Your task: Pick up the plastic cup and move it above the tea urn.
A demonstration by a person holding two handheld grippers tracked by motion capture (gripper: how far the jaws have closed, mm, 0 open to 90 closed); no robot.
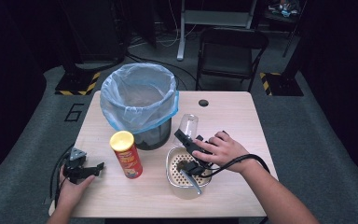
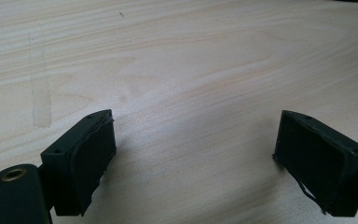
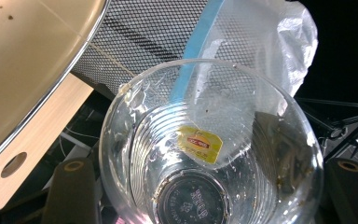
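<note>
A mesh wastebasket (image 1: 154, 135) lined with a clear blue-edged plastic bag (image 1: 137, 95) is set at the back left of the wooden table (image 1: 233, 116). A red crisp can (image 1: 127, 155) with a yellow lid is stood upright just in front of it. A black folding chair (image 1: 230, 51) is placed beyond the table.

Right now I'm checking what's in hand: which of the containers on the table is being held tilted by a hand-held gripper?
The clear plastic cup, clamped in the right hand-held gripper and tipped over. The red chip can, bin and metal bowl stand free.
</note>
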